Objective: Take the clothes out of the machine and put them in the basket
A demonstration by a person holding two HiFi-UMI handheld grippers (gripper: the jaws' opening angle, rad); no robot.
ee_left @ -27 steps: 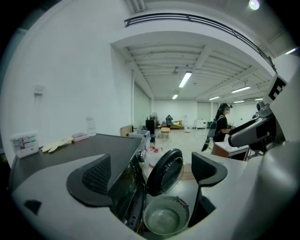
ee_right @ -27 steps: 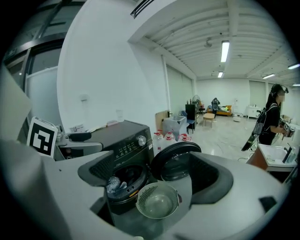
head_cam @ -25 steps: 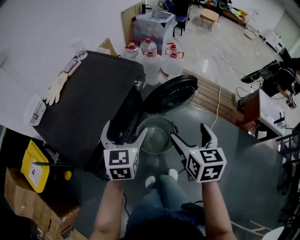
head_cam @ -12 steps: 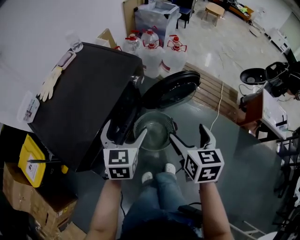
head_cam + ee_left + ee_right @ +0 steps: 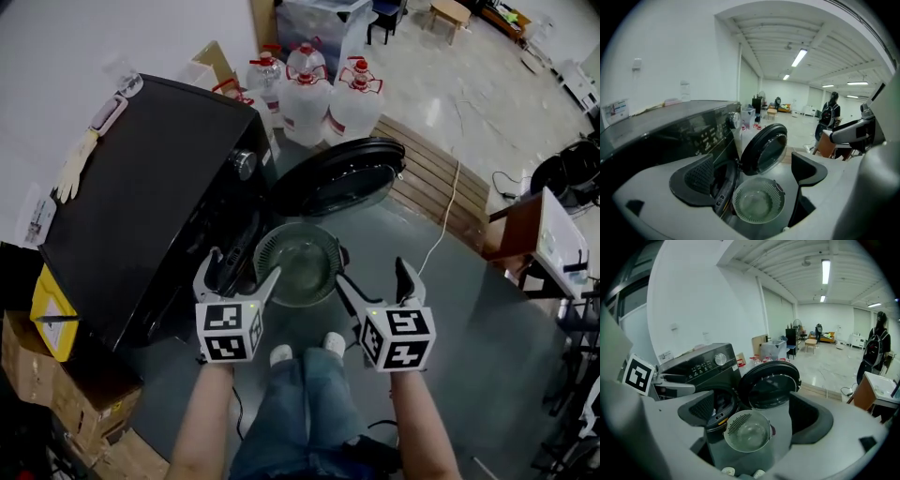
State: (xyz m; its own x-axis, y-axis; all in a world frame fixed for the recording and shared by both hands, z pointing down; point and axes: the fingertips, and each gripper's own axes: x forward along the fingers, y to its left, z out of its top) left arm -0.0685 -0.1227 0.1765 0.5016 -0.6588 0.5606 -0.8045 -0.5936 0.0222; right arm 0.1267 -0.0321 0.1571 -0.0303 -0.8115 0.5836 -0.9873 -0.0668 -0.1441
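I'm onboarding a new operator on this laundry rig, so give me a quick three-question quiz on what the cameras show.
1. True or false: the door of the washing machine stands open.
2. What lies in the basket? A) clothes B) nothing visible C) a bottle
3. Fill in: the jaws of the left gripper and the right gripper stand ____.
Key: 1 true; 2 B; 3 apart.
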